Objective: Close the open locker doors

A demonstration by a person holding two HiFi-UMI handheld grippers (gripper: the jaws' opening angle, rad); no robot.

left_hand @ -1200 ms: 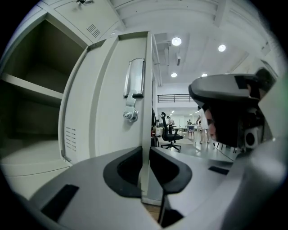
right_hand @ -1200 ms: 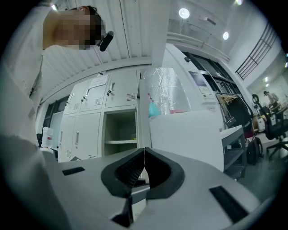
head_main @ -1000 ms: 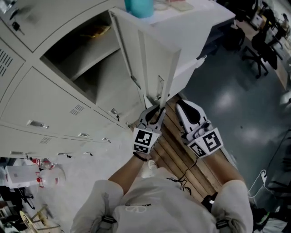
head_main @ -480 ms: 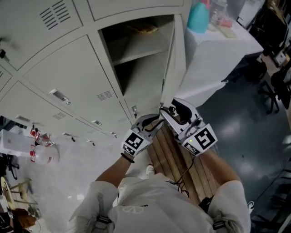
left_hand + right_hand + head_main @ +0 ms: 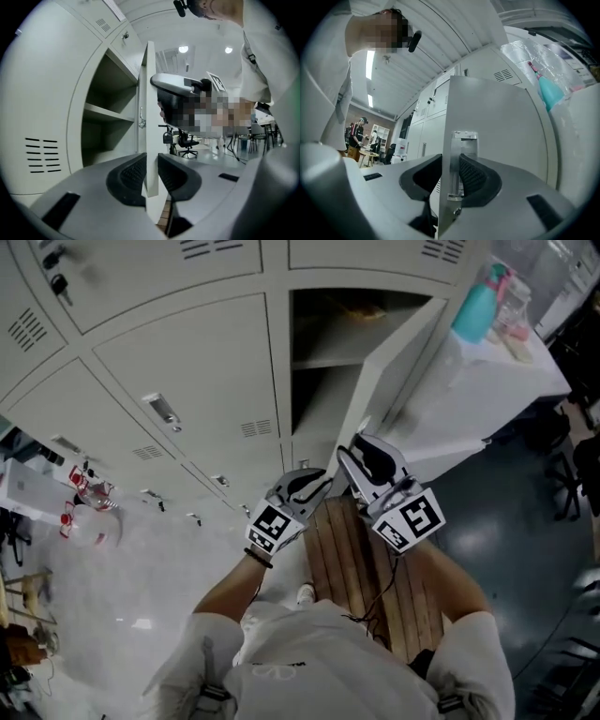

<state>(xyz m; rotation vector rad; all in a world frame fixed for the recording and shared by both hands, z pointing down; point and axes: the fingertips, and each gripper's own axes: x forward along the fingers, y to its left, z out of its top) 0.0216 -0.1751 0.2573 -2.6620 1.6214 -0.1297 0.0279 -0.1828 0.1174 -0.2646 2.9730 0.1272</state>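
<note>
The open locker door (image 5: pixel 398 362) stands out from its dark, shelved compartment (image 5: pixel 323 362), hinged on the right. Both grippers meet at its lower free edge. My left gripper (image 5: pixel 314 480) has the door's edge (image 5: pixel 146 93) between its pads (image 5: pixel 133 171), which sit against both faces. My right gripper (image 5: pixel 352 454) straddles the same edge just above; its jaws are closing, and the pads (image 5: pixel 472 176) lie against the door panel (image 5: pixel 497 122) and its metal latch plate (image 5: pixel 464 140).
Closed grey lockers (image 5: pixel 187 362) fill the wall to the left. A teal spray bottle (image 5: pixel 478 306) stands on a white table (image 5: pixel 511 390) right of the door. Wooden slats (image 5: pixel 361 559) lie underfoot. Bottles (image 5: pixel 89 493) sit on the floor at left.
The right gripper has come in from beside the door and set its jaws round the edge above the left one. The head view has swung, so the lockers now face more squarely.
</note>
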